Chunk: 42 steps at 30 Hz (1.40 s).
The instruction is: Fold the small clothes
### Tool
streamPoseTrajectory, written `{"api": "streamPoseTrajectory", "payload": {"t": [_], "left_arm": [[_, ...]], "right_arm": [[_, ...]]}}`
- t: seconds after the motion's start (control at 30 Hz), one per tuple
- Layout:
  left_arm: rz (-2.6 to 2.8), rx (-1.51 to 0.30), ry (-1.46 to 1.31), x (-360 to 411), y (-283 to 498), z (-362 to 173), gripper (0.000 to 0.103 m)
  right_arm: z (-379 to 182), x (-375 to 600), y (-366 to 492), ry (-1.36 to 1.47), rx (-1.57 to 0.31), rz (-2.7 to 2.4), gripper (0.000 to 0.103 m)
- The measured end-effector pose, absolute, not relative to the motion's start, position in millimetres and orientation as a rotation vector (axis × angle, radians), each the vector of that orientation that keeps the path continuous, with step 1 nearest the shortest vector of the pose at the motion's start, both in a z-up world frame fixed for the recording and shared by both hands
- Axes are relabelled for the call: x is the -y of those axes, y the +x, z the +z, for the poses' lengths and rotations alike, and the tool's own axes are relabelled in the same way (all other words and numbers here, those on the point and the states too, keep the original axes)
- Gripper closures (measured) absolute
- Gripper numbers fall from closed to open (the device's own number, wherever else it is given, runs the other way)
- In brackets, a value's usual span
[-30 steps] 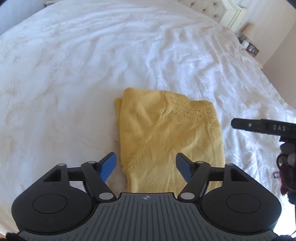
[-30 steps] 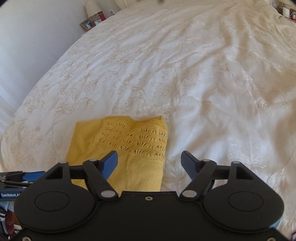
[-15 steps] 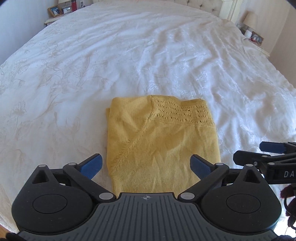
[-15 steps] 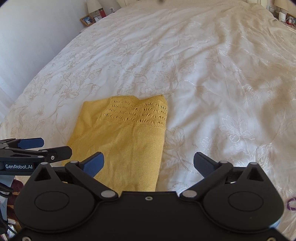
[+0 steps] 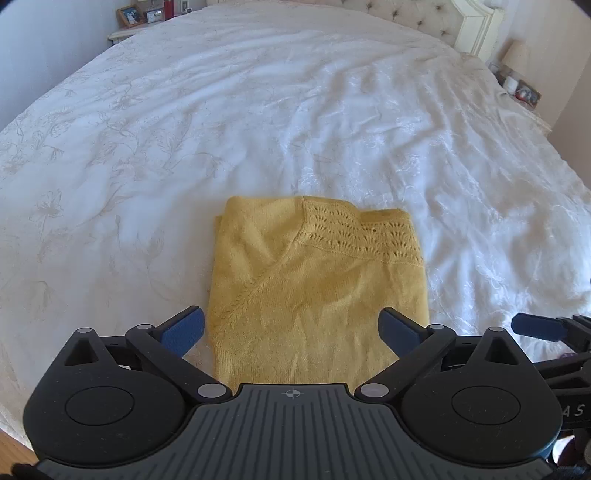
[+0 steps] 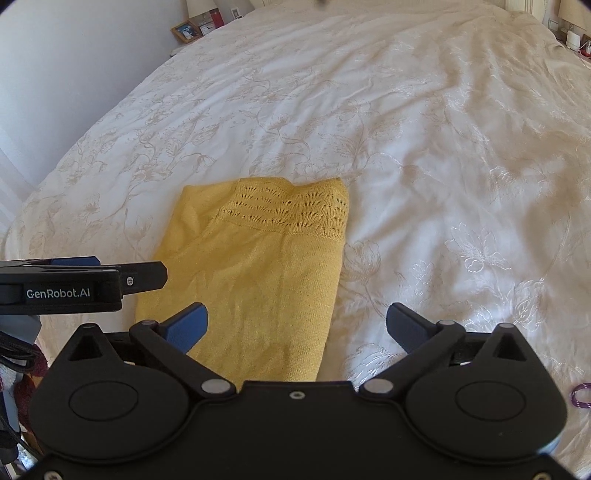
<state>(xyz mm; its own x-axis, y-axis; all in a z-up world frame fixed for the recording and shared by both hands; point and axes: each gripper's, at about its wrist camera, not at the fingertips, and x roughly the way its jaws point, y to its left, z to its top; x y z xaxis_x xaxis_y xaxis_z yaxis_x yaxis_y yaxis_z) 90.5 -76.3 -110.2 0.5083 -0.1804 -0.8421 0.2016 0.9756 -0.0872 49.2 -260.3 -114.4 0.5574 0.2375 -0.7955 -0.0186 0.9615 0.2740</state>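
Yellow knit garment (image 5: 317, 291) lies folded into a compact rectangle on the bed (image 5: 147, 147), just ahead of both tongs. Left tongs (image 5: 291, 328) and right tongs (image 6: 297, 325) gape wide, holding nothing, apparently released after the fold. Since earlier, both have drawn back and spread wider.

White floral bedspread (image 5: 295, 110) rumpled; tufted headboard (image 5: 417, 14); nightstand (image 5: 125, 35) with picture frame (image 6: 185, 30); lamp (image 5: 515, 53).
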Motion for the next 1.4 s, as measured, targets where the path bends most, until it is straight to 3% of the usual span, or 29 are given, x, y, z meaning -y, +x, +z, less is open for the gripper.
{"api": "streamPoseTrajectory", "payload": {"t": [0.7, 1.4], "left_arm": [[-0.085, -0.995, 0.180, 87.0, 85.3, -96.3, 0.002], [-0.117, -1.041, 0.100, 70.8, 73.4, -101.9, 0.002]], "right_arm": [[-102.2, 255.5, 42.0, 0.258, -0.944, 0.134, 0.001], [-95.8, 256.6, 35.7, 0.259, -0.942, 0.078, 0.001]]}}
